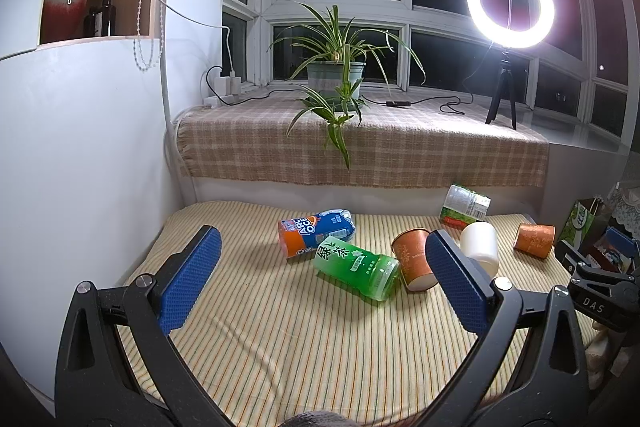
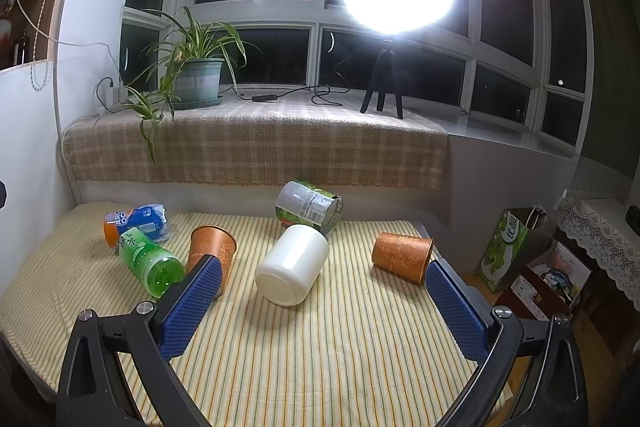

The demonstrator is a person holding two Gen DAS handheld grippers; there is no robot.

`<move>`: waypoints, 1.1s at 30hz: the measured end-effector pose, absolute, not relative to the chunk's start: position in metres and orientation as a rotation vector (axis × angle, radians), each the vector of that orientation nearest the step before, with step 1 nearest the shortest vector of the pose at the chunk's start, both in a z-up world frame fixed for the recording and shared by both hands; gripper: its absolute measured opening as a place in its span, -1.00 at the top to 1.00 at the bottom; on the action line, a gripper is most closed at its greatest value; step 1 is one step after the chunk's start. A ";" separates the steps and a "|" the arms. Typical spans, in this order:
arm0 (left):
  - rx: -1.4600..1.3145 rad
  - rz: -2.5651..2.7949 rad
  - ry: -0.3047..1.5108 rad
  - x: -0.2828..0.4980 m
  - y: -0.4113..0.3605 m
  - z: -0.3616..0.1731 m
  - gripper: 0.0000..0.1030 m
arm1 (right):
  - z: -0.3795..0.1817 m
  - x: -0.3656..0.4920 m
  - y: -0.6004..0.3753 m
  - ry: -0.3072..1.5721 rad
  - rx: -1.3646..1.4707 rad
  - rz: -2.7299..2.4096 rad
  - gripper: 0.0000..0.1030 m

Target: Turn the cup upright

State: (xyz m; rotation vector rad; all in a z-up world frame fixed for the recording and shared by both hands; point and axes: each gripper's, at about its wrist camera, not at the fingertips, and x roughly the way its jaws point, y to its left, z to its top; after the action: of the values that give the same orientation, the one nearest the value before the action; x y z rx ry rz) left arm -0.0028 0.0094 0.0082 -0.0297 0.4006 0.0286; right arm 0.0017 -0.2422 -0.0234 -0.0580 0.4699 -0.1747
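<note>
A white cup [image 2: 292, 264] lies on its side in the middle of the striped cloth, base toward me; it also shows in the left wrist view [image 1: 480, 245]. An orange paper cup [image 2: 211, 251] stands tilted left of it, seen in the left wrist view [image 1: 413, 259] as well. A second orange paper cup [image 2: 402, 255] lies on its side at the right, and it shows in the left wrist view [image 1: 534, 239] too. My right gripper [image 2: 324, 273] is open, short of the white cup. My left gripper [image 1: 323, 245] is open and empty above the cloth.
A green bottle [image 1: 358, 265] and an orange-blue bottle [image 1: 316, 231] lie at the left, a labelled can [image 2: 310, 207] at the back. The striped table [image 2: 320, 347] ends at the right, where boxes [image 2: 516, 251] stand. A plaid sill holds a plant [image 1: 336, 75] and ring light [image 1: 510, 3].
</note>
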 end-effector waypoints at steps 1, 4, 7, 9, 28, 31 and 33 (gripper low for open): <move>-0.029 0.029 0.400 -0.003 0.009 0.008 -1.00 | -0.023 0.002 -0.242 0.470 -0.058 -0.174 -1.00; -0.030 0.028 0.400 -0.003 0.010 0.008 -1.00 | -0.024 0.001 -0.243 0.469 -0.058 -0.175 -1.00; -0.030 0.029 0.400 -0.003 0.009 0.008 -1.00 | -0.024 0.001 -0.243 0.469 -0.060 -0.173 -1.00; -0.030 0.028 0.400 -0.003 0.011 0.008 -1.00 | -0.025 0.002 -0.244 0.472 -0.061 -0.173 -1.00; -0.033 0.032 0.406 -0.006 0.011 0.004 -1.00 | -0.027 0.005 -0.233 0.492 -0.080 -0.157 -0.99; -0.035 0.036 0.410 -0.006 0.008 -0.002 -1.00 | -0.026 0.008 -0.230 0.500 -0.086 -0.146 -0.99; -0.037 0.040 0.413 -0.005 0.009 -0.004 -1.00 | -0.026 0.011 -0.228 0.504 -0.095 -0.129 -0.99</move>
State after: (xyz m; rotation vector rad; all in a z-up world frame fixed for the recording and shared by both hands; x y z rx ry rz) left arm -0.0050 0.0095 -0.0038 -0.0372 0.4129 0.0402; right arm 0.0109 -0.2276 -0.0256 -0.0948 0.5037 -0.1287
